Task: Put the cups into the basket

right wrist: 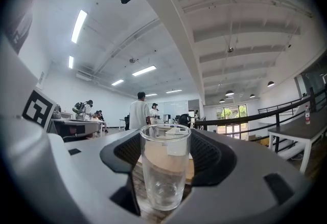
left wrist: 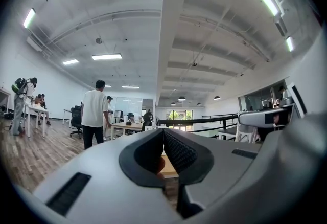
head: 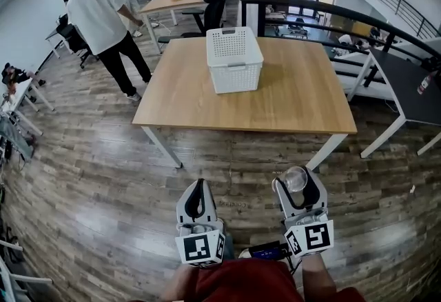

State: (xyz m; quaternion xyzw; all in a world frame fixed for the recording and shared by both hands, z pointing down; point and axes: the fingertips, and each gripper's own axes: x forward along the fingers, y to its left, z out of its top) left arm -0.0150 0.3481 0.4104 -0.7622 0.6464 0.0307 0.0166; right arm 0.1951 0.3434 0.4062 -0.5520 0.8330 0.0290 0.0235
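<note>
1 white perforated basket point(head: 234, 59) stands on the wooden desk point(head: 303, 101). Well apart from the basket, on its near side above the floor, the right gripper point(head: 298, 185) fingers grip 1 clear cup point(right wrist: 164, 166), upright and empty. The left gripper point(head: 200, 183), near-left of the basket, has its fingers closed together.
</note>
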